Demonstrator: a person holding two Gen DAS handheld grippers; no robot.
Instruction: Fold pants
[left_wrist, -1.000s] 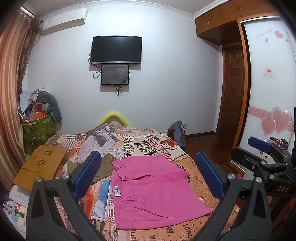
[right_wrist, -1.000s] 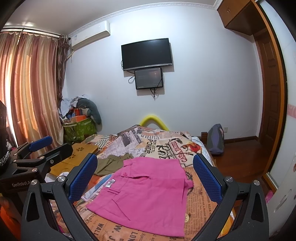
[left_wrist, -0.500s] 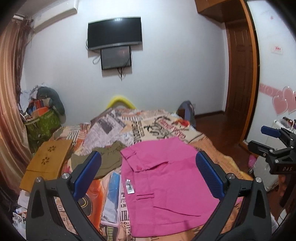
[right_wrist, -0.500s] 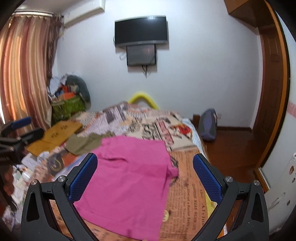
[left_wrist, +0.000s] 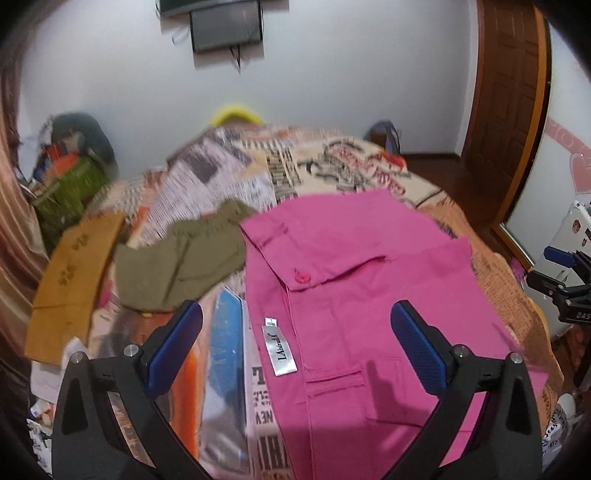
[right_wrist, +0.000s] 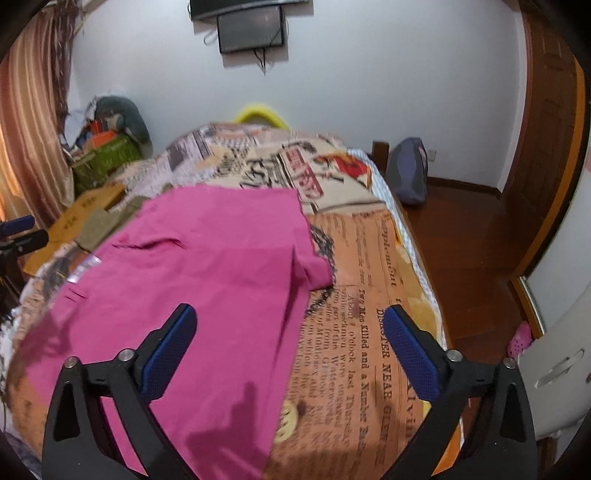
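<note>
Pink pants lie flat on the newspaper-print bedspread, waistband to the far side, with a white label showing at their left edge. My left gripper is open and empty, hovering above the pants' left part near the label. In the right wrist view the pink pants spread across the left and middle of the bed. My right gripper is open and empty above the pants' right edge. The other gripper shows at the far right of the left wrist view.
Olive-green shorts lie left of the pink pants, beside a mustard folded garment. A cluttered green bag stands by the curtain. A blue backpack sits on the wooden floor right of the bed. A wall screen hangs ahead.
Both grippers have tilted down and moved closer over the pink pants, which now fill much more of each view. Both stay open and empty.
</note>
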